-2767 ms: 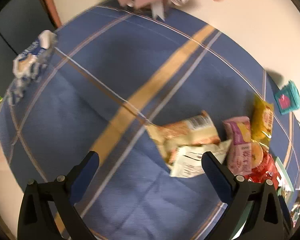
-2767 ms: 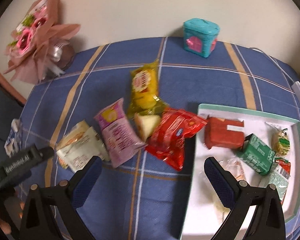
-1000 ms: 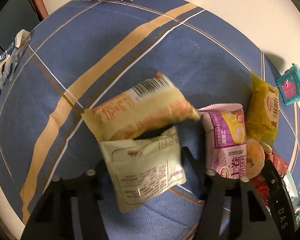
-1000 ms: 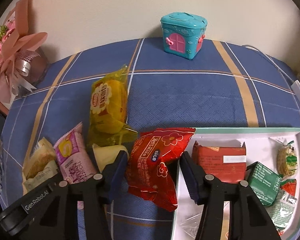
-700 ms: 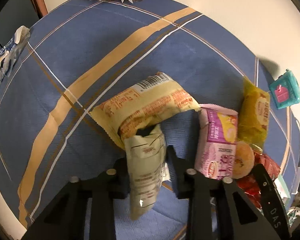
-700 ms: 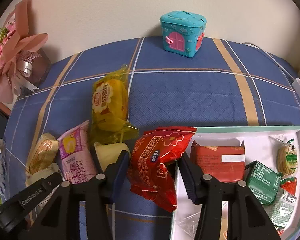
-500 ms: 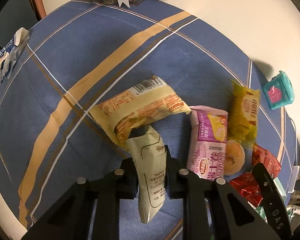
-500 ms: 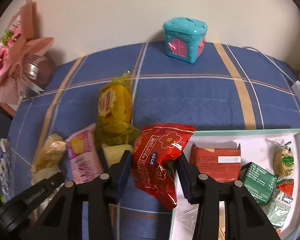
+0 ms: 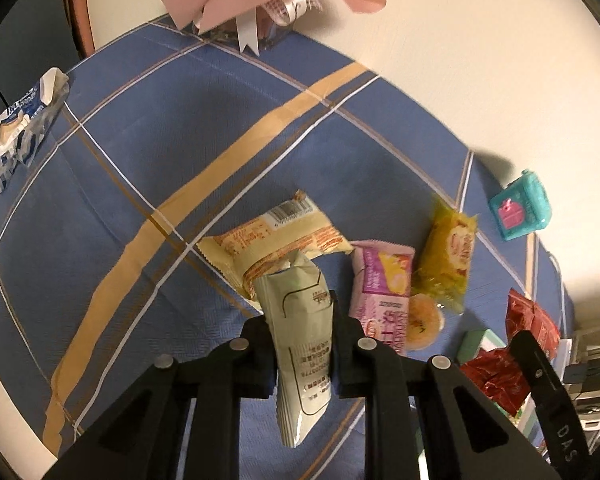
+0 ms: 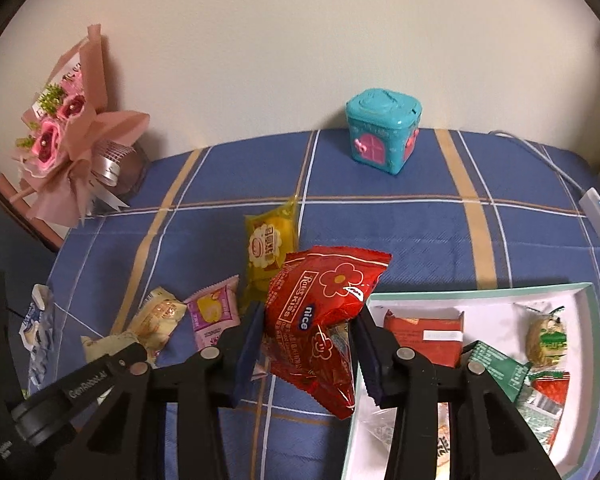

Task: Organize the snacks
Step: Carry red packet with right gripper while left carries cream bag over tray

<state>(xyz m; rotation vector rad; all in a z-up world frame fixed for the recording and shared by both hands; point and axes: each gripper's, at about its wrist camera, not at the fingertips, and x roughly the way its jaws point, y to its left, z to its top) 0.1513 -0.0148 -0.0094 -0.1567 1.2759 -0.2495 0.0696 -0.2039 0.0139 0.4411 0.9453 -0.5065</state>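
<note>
My left gripper [image 9: 300,312] is shut on a pale green snack packet [image 9: 302,344], which hangs upright above the blue checked cloth. Under it lie a beige-orange packet [image 9: 276,236], a pink packet [image 9: 382,292], a round cake [image 9: 422,320] and a yellow packet [image 9: 446,256]. My right gripper [image 10: 308,336] is shut on a red "nice" packet [image 10: 320,320], lifted beside the white tray [image 10: 588,420]. The tray holds a red box [image 10: 424,336], a green packet [image 10: 496,368] and other small snacks. The left gripper [image 10: 112,360] shows at the lower left of the right wrist view.
A teal house-shaped box [image 10: 382,134] stands by the wall at the back. A pink paper bouquet [image 10: 64,152] stands at the back left. A blue-white wrapper [image 9: 16,128] lies at the cloth's left edge. A white cable and plug [image 10: 596,216] lie at the right.
The left gripper closed on the pale green packet and lifted it off the beige-orange one. The right gripper tightened on the red packet and raised it off the cloth.
</note>
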